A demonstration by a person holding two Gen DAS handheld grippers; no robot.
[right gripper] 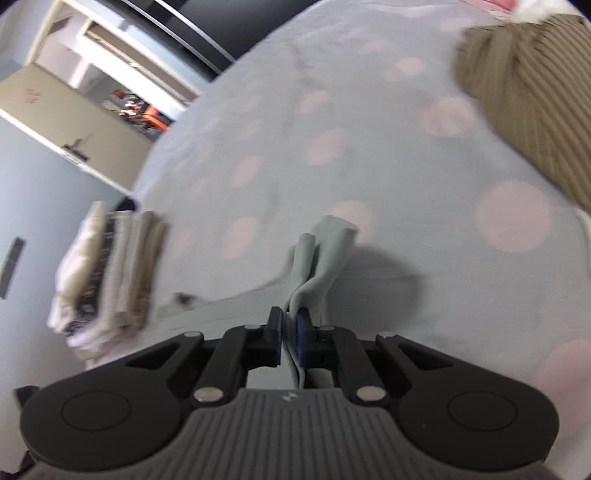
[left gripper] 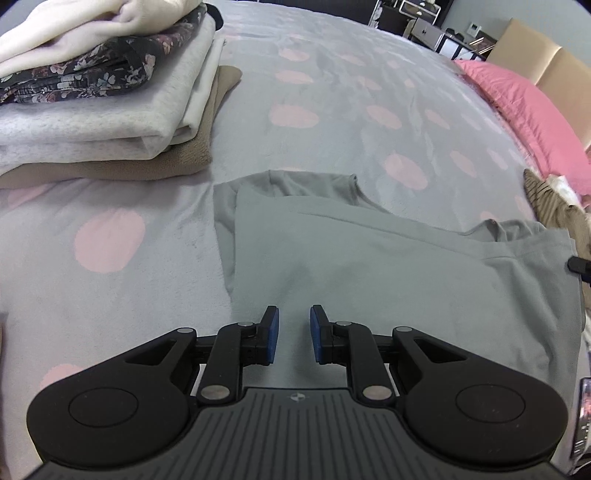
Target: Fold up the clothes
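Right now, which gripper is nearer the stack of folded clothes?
Left. The left gripper hovers open over the grey shirt's near-left part, the stack of folded clothes just beyond. The right gripper pinches the shirt's far-side edge, farther off.

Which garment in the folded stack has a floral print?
The dark one, second from the top: under the cream piece, above the light grey and tan ones, all plain.

One grey shirt [left gripper: 388, 266], one folded stack [left gripper: 99, 110].
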